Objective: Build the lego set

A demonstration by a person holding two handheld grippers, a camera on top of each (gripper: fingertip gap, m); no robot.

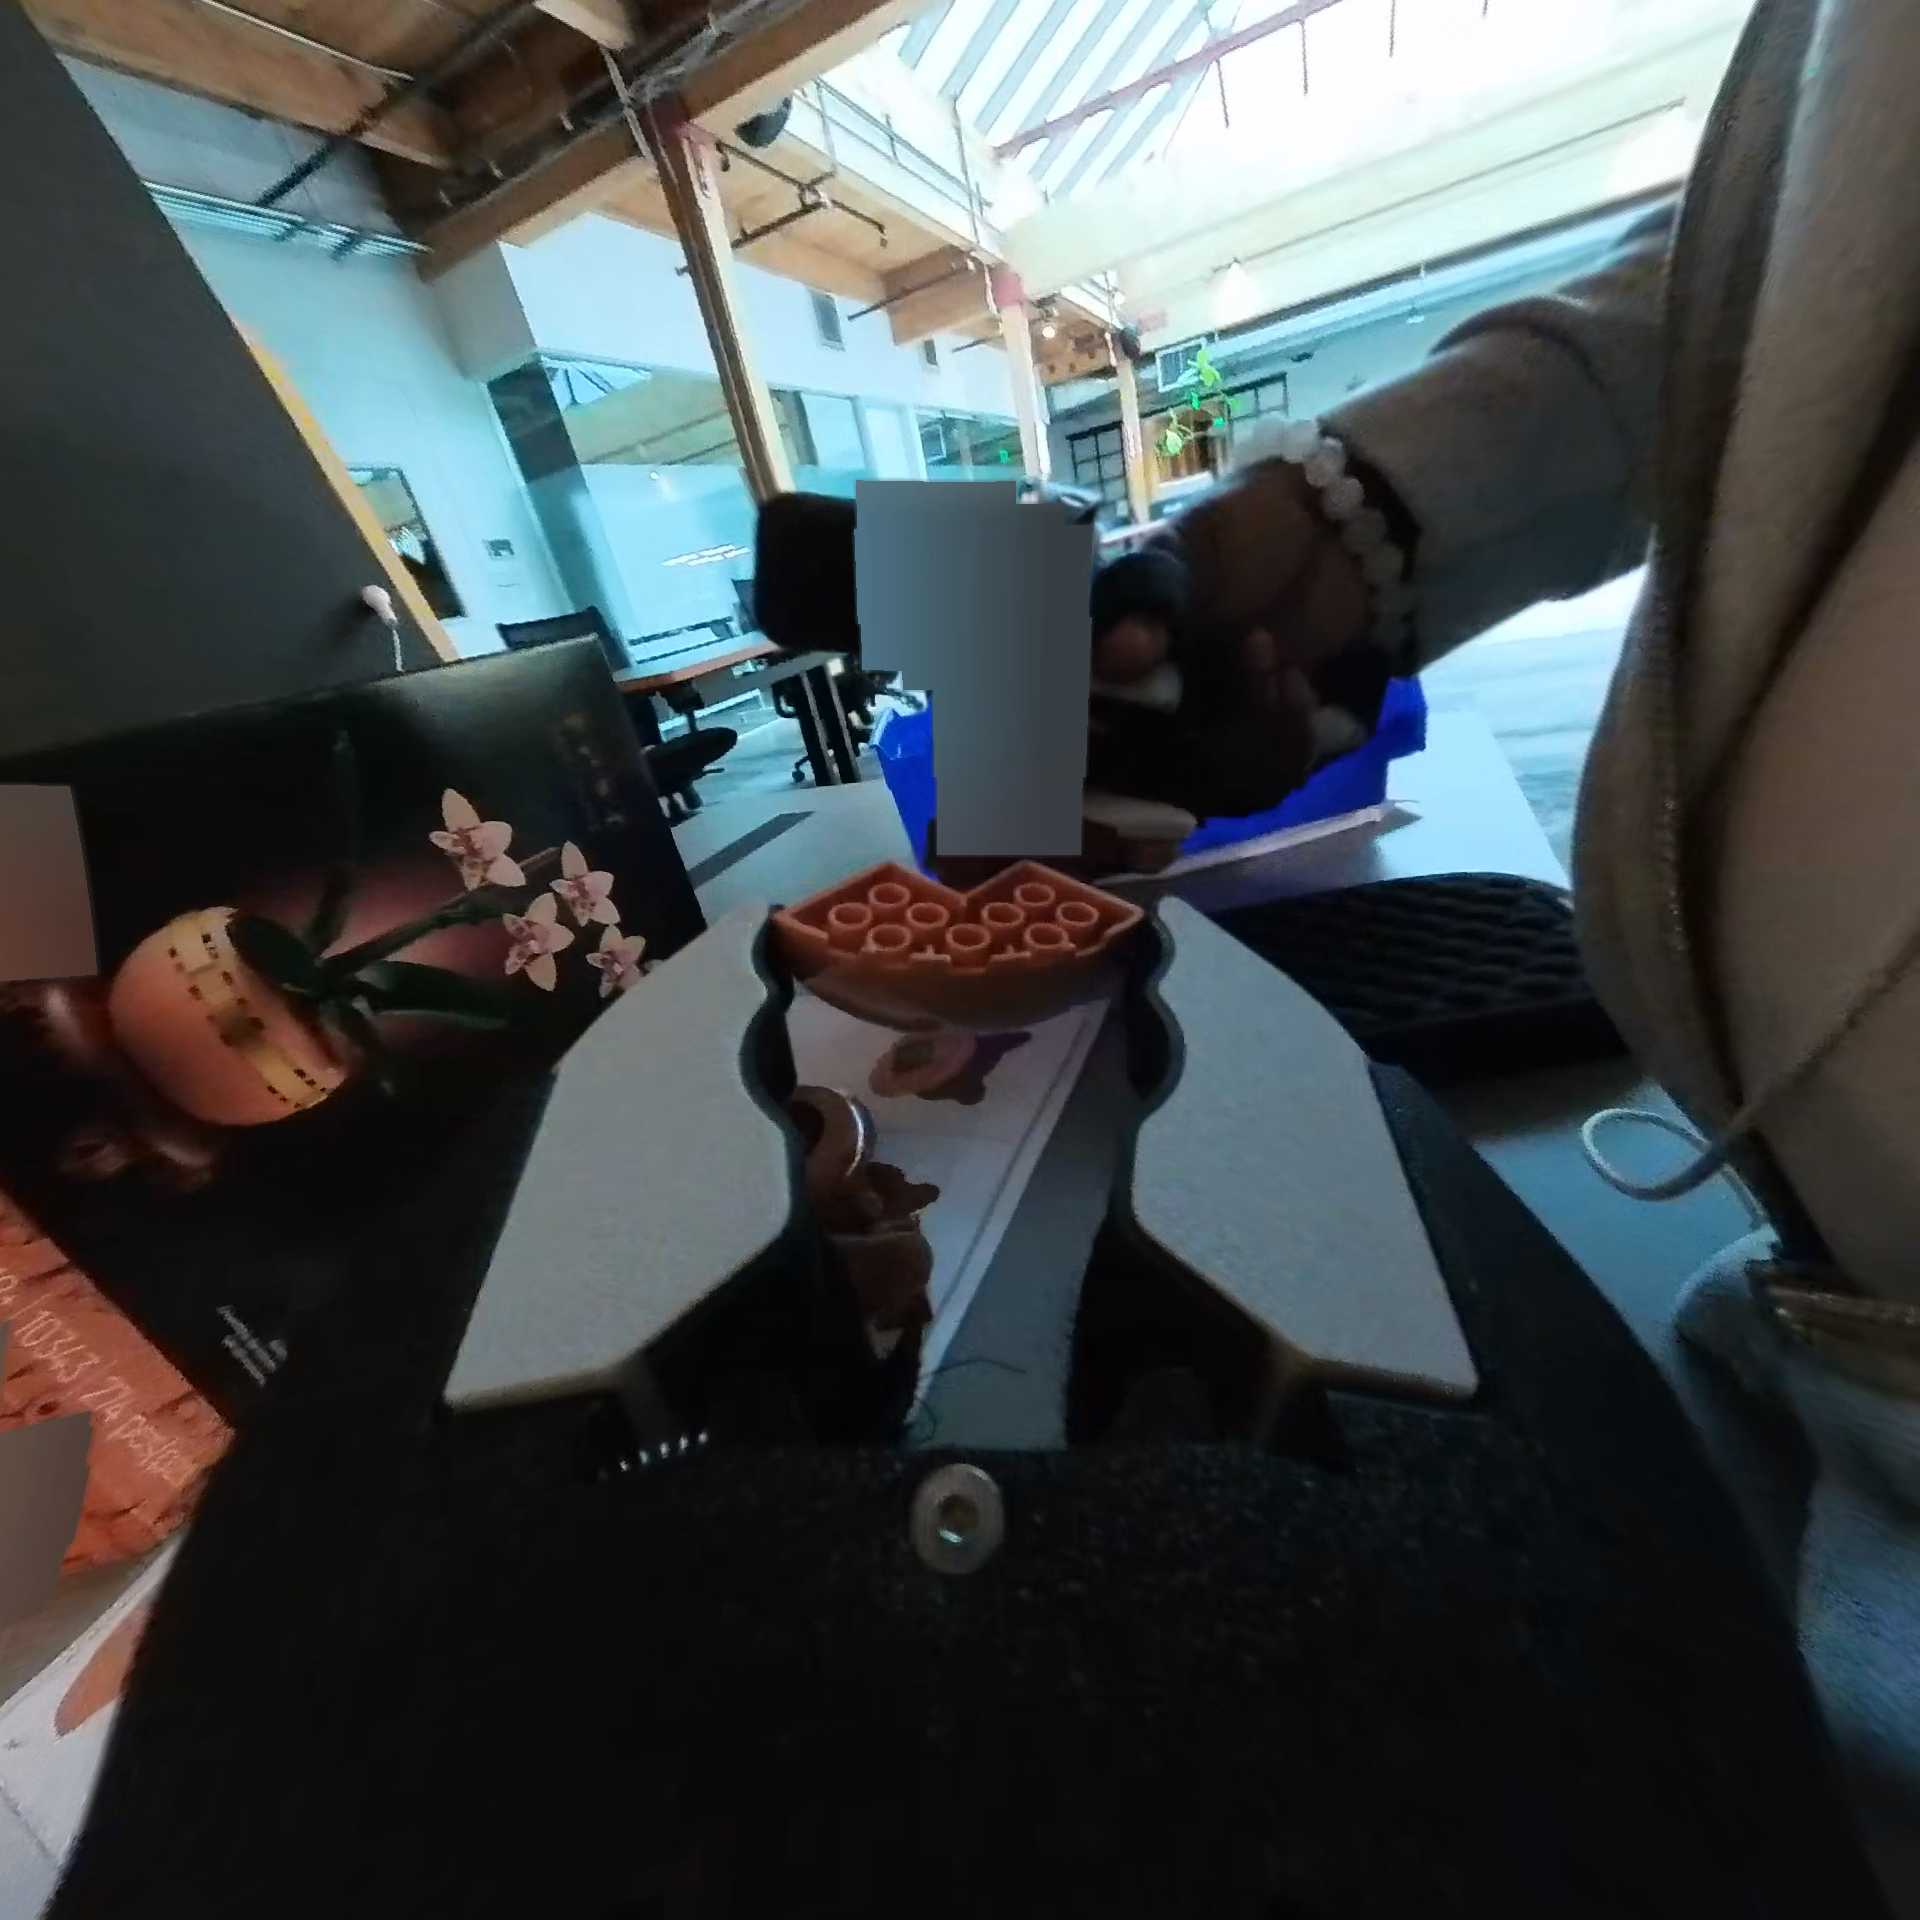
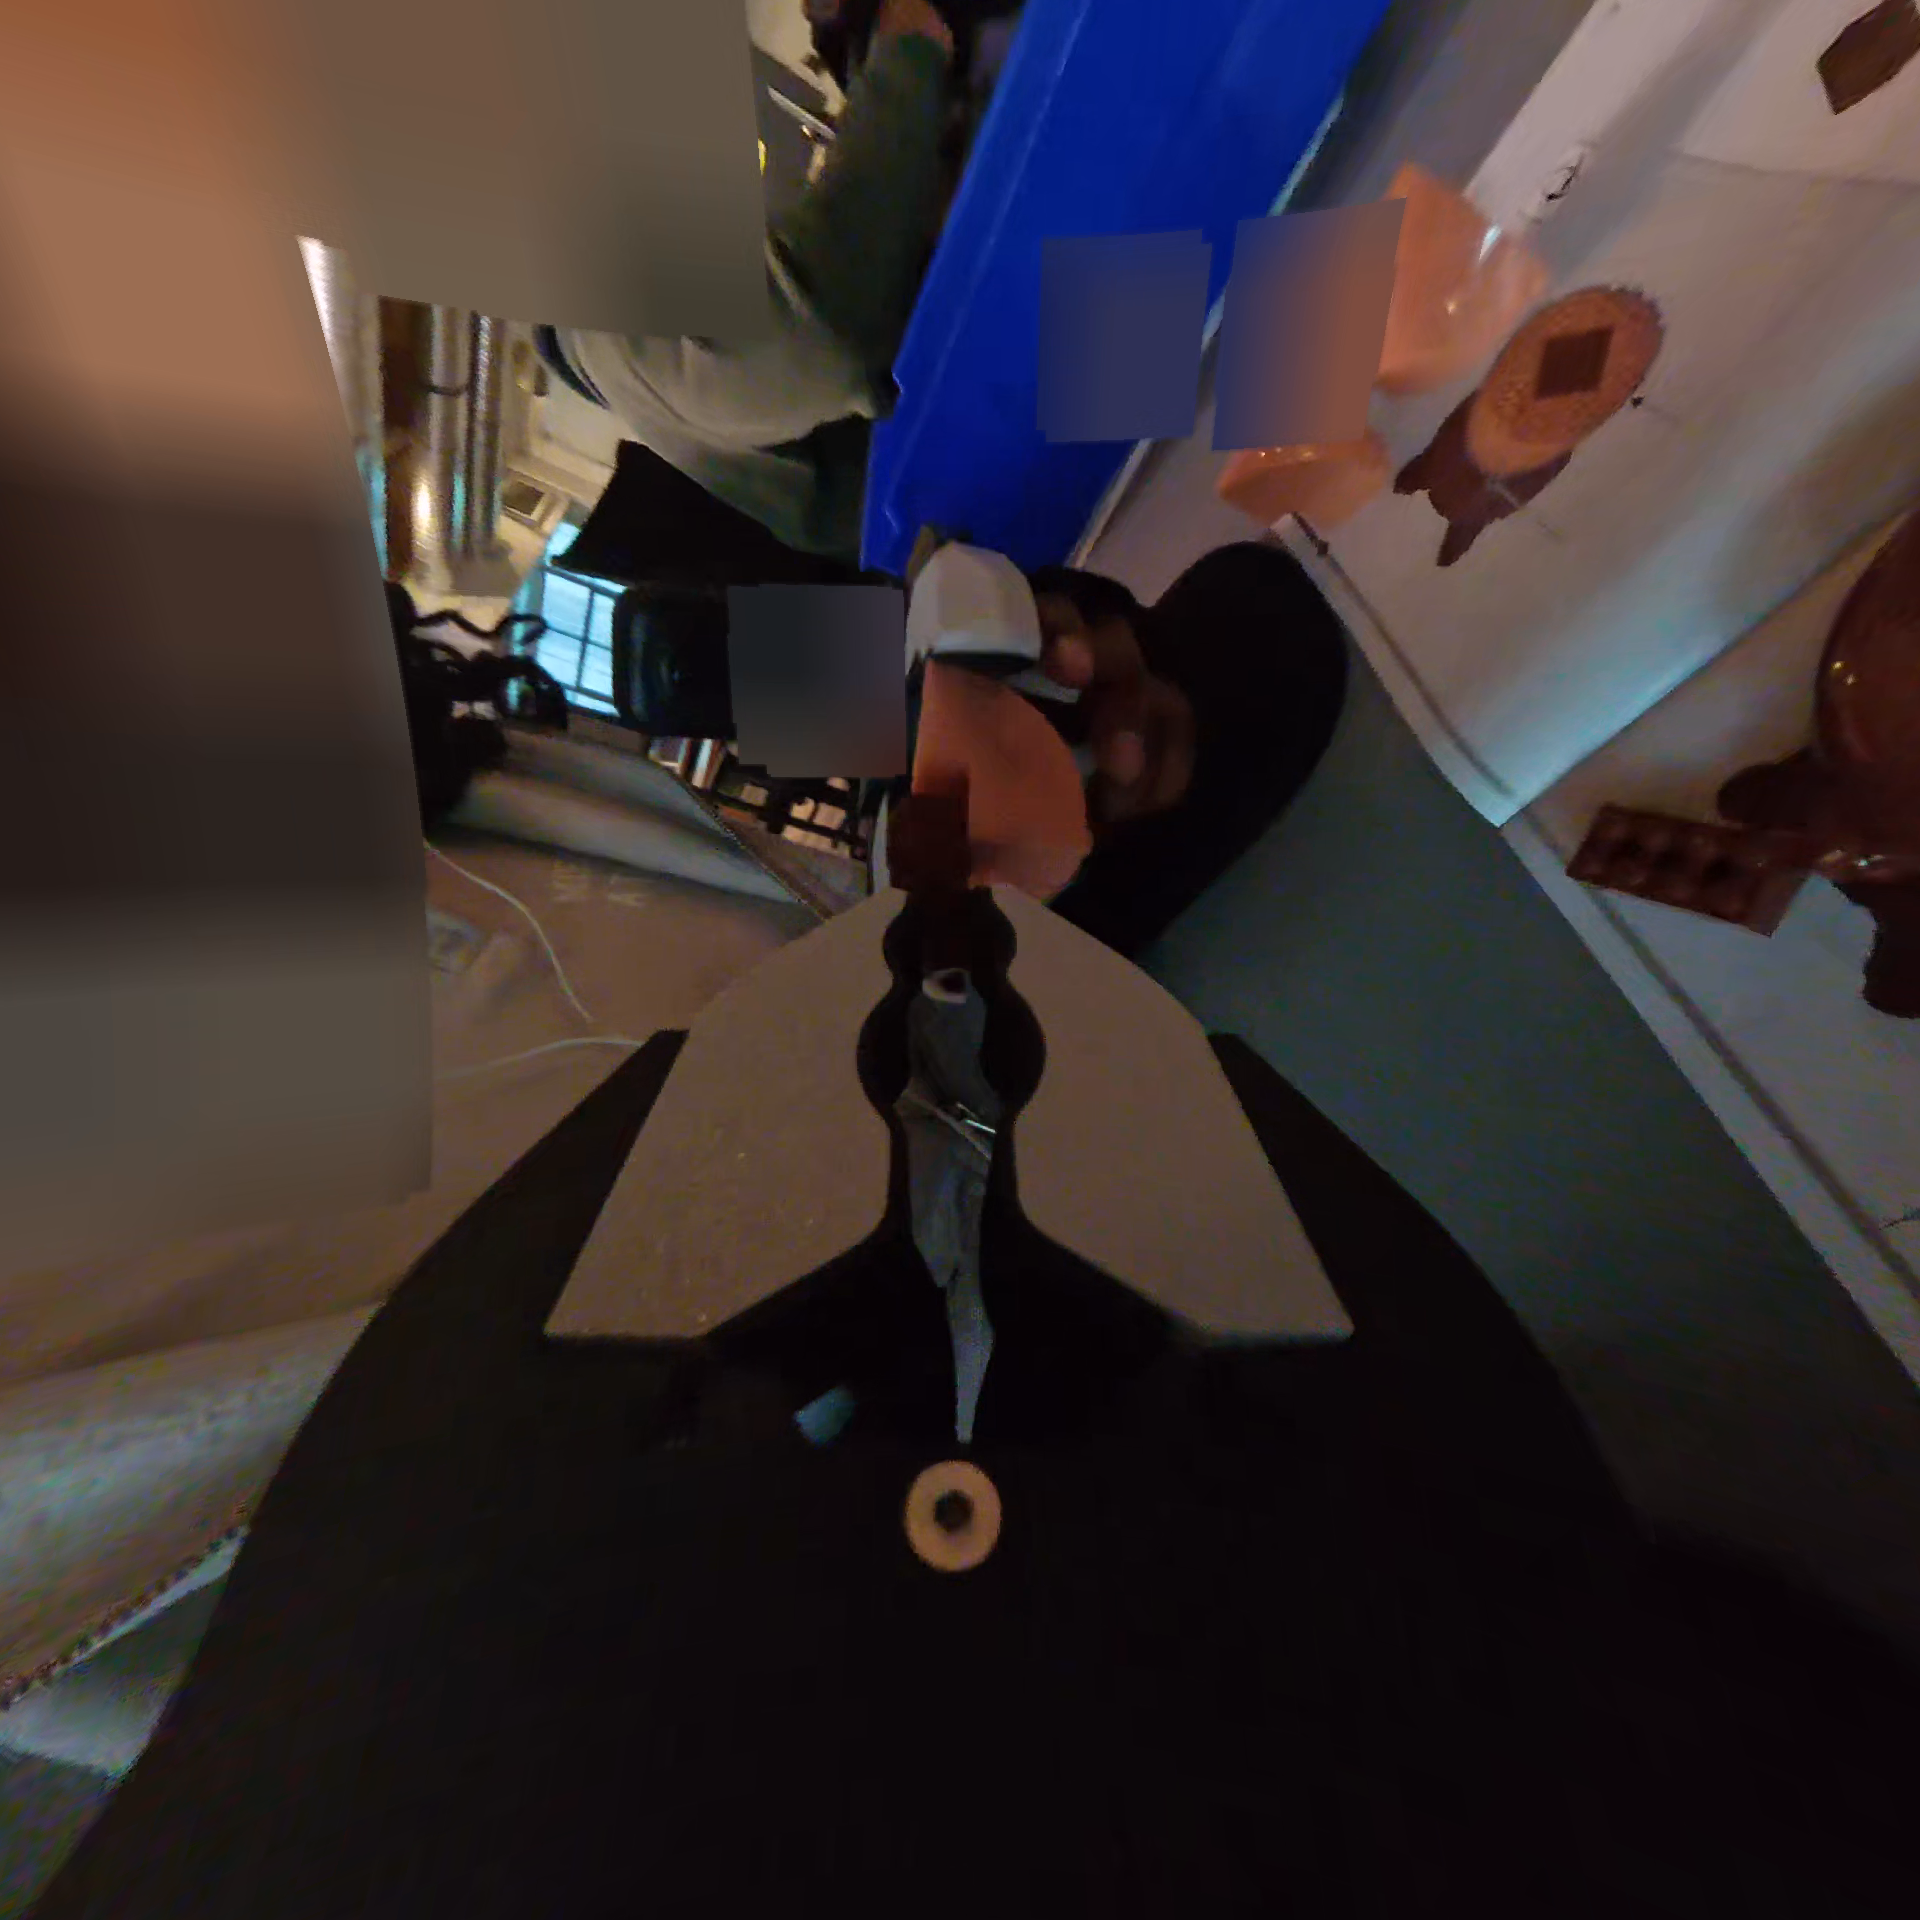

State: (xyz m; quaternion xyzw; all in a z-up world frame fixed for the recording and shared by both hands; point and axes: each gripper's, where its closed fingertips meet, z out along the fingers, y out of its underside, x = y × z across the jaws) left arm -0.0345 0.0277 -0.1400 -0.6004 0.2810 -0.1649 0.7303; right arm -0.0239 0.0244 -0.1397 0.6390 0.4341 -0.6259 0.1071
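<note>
Two grippers engaged: left gripper (image 1: 961,961) jaws clamp an orange curved brick (image 1: 956,951), rigid, light, held by its ends; right gripper (image 2: 935,914) jaws pinch a small brown piece (image 2: 932,847) beside that brick.

Left wrist view: camera mounted behind the left gripper (image 1: 961,935), looking forward along its two fingers, level and roughly upright, low over the table (image 1: 790,842). It faces across the desk toward an open hall, ceiling beams overhead. The fingertips sit close to the lens; a dark printed box (image 1: 343,935) stands near on the left.

Right wrist view: camera behind the right gripper (image 2: 940,914), rolled about a quarter turn, so the table edge runs diagonally. It looks along the tabletop at close range.

Shared ground: the orange brick (image 1: 956,940) (image 2: 997,790), the blue bin (image 1: 1340,779) (image 2: 1049,260), and the printed sheet (image 1: 997,1091) (image 2: 1714,520). Each view catches the opposite gripper.
</note>
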